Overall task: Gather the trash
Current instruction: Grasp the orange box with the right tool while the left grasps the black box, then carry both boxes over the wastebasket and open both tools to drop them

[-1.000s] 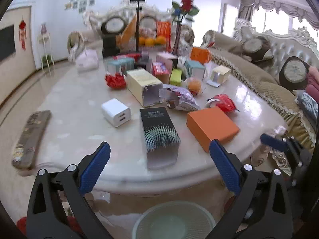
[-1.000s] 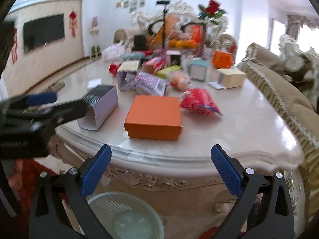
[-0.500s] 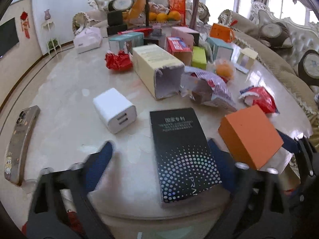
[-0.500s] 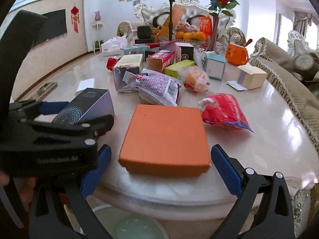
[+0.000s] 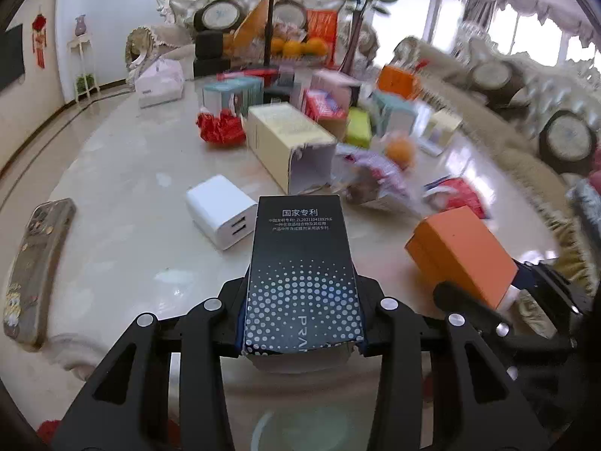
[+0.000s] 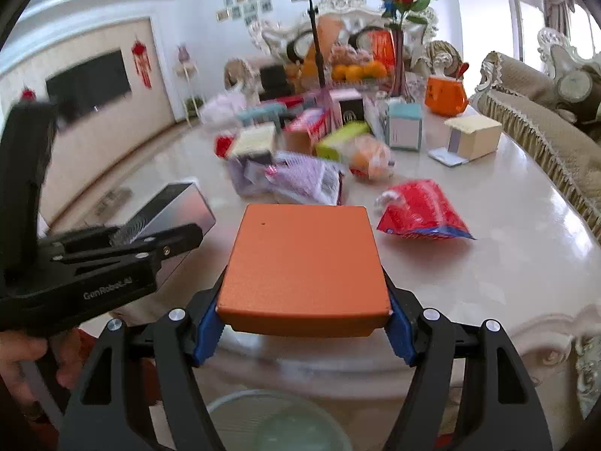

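Observation:
A black box with white dots [image 5: 300, 263] lies at the near edge of the marble table [image 5: 124, 233]. My left gripper [image 5: 300, 315] has its jaws closing on it, and the pads press its two sides. To its right is a flat orange box [image 6: 304, 259], also seen in the left wrist view [image 5: 462, 255]. My right gripper [image 6: 304, 323] is closing on this box, with the blue pads [image 6: 208, 327] against its sides. The right wrist view shows the left gripper [image 6: 112, 259] from the side with the black box [image 6: 176, 206]. A pale round bin [image 6: 270, 424] stands on the floor below both grippers.
A white charger [image 5: 221, 214], a phone [image 5: 33, 267], a cream carton [image 5: 289, 143], a purple packet [image 6: 304, 180] and a red wrapper [image 6: 417, 210] lie farther in. Several boxes, fruit and a vase crowd the far side. A sofa [image 6: 544, 127] runs along the right.
Both grippers came forward over the table edge from wide open. The left jaws closed around the black box and the right jaws around the orange box.

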A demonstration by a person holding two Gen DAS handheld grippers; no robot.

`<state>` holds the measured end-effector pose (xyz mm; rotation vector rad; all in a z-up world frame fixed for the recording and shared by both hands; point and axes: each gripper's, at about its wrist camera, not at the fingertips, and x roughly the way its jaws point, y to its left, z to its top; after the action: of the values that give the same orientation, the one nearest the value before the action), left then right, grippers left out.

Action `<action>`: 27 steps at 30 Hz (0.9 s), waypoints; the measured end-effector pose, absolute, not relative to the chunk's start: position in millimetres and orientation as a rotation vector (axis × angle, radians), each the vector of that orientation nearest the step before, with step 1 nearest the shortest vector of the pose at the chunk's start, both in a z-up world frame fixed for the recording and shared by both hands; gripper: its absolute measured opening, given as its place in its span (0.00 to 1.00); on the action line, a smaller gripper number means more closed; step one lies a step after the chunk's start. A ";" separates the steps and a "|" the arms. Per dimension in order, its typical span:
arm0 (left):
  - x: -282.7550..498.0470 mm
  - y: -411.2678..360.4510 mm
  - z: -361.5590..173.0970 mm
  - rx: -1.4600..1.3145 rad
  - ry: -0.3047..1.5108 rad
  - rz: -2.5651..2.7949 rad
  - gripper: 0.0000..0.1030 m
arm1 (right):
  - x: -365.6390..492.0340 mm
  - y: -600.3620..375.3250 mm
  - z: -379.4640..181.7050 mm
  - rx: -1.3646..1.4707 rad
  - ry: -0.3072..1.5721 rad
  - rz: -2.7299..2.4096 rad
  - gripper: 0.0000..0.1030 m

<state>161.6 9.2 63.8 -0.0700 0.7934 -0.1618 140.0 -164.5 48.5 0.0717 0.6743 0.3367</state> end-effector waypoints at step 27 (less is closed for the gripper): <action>46.5 -8.7 -152.6 -0.060 1.313 -0.351 0.76 | 50.4 -138.3 -133.0 0.053 1.228 0.313 0.72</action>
<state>46.5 -8.7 -152.6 -0.0598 1.3127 -0.3512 50.4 -138.3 -133.0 0.0531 1.2280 0.3131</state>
